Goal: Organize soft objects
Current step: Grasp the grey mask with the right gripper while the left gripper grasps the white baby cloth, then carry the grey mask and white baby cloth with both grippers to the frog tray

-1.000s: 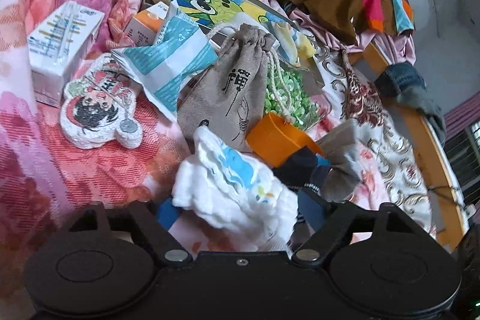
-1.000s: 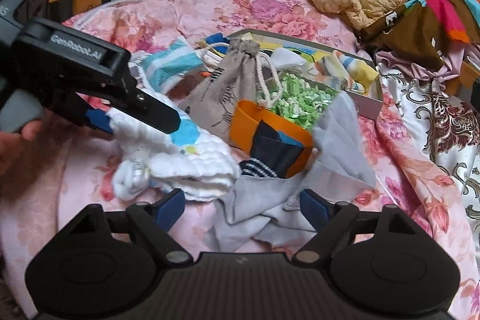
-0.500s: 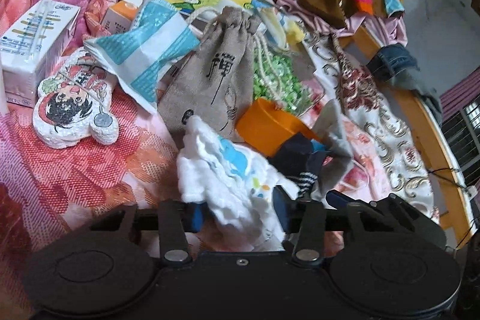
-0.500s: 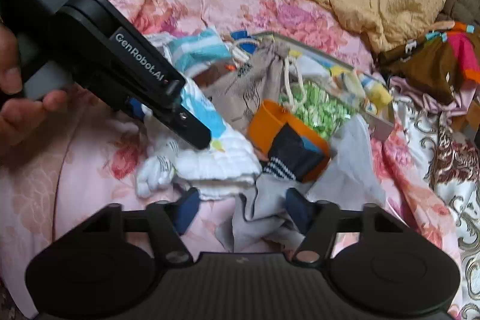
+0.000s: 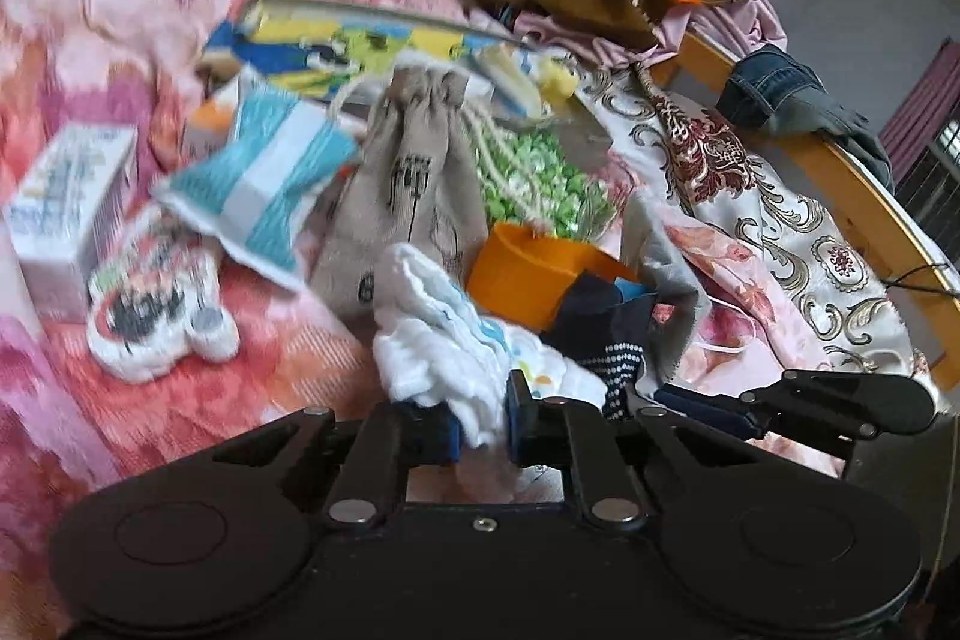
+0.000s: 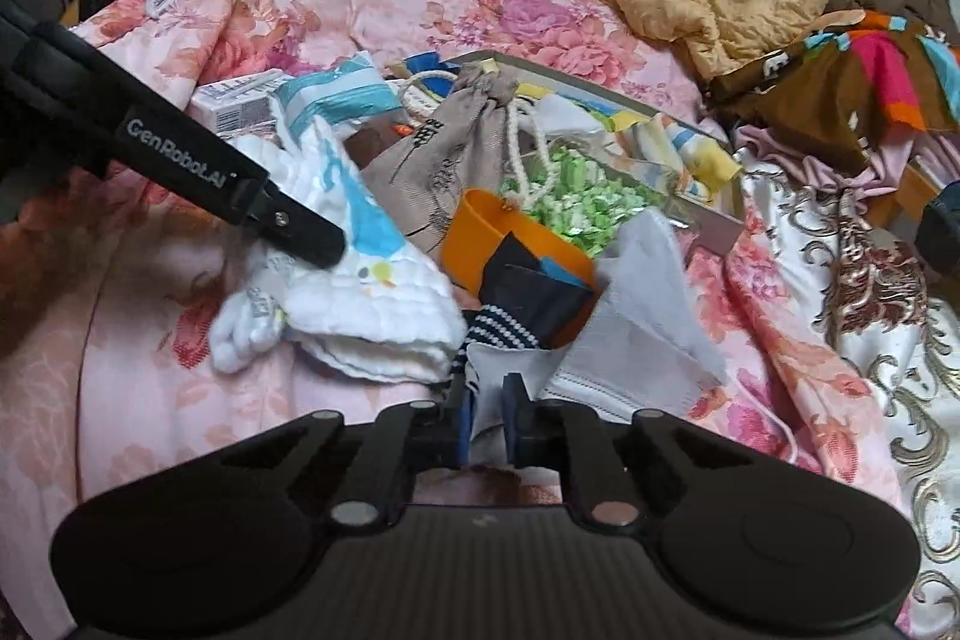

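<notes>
Pinching white muslin cloth [image 5: 432, 358] in my left gripper [image 5: 483, 427], jaws nearly closed on its edge; right gripper [image 6: 485, 418] clamped on grey cloth [image 6: 630, 340]. Both lie on the floral bedspread [image 6: 150, 400] touching the orange cup [image 6: 510, 238]. Risk: lifting may drag the striped sock [image 6: 516, 322], tip the cup.

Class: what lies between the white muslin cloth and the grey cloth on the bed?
In the right wrist view, a dark navy sock with a striped cuff, spilling from the orange cup.
</notes>
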`<state>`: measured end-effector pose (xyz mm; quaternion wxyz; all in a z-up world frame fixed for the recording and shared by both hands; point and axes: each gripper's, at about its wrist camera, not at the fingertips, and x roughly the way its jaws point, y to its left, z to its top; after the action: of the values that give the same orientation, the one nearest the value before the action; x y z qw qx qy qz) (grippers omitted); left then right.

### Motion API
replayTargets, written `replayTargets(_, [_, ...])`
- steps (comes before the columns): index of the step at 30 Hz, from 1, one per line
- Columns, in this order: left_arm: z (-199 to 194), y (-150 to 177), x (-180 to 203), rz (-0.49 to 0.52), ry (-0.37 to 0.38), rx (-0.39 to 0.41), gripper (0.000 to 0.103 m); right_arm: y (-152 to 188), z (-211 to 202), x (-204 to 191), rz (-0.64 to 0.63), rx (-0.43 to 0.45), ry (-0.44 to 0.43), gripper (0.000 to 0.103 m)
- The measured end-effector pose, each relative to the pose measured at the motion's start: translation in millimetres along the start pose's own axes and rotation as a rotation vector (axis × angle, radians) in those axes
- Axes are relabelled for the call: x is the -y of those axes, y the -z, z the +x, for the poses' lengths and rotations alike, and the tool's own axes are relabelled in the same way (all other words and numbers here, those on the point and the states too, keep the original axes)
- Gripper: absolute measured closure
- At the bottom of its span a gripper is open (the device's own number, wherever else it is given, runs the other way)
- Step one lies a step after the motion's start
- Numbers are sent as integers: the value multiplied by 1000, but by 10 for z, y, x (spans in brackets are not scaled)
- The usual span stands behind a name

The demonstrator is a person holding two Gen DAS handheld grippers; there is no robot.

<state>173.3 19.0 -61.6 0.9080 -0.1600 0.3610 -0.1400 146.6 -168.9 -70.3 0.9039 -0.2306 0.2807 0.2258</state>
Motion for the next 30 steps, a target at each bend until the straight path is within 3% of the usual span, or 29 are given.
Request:
replayTargets(6, [-65, -18, -4, -15, -18, 20, 89, -42, -103, 220, 124, 39, 39, 97])
replayTargets(11, [-16, 1, -30, -33, -12, -11, 89, 6, 29, 280, 161, -48, -8, 96])
replayTargets(14, [4, 4, -58, -53, 4, -20, 88, 26, 71, 283, 170, -70, -33, 87])
replayTargets(16, [19, 9, -71, -68, 17, -26, 86, 21, 69, 269, 178, -68, -41, 67])
replayTargets(20, [34, 16, -86, -80, 29, -28, 83, 39, 101, 236, 173, -87, -39, 62])
replayTargets(23, [55, 25, -94, -89, 37, -34, 76, 48, 155, 222, 174, -101, -34, 64])
replayTargets(25, [75, 32, -97, -84, 37, -40, 76, 51, 170, 231, 182, -104, -23, 87])
replayTargets(30, [63, 35, -49, -41, 28, -33, 87, 49, 112, 256, 197, -82, -19, 94])
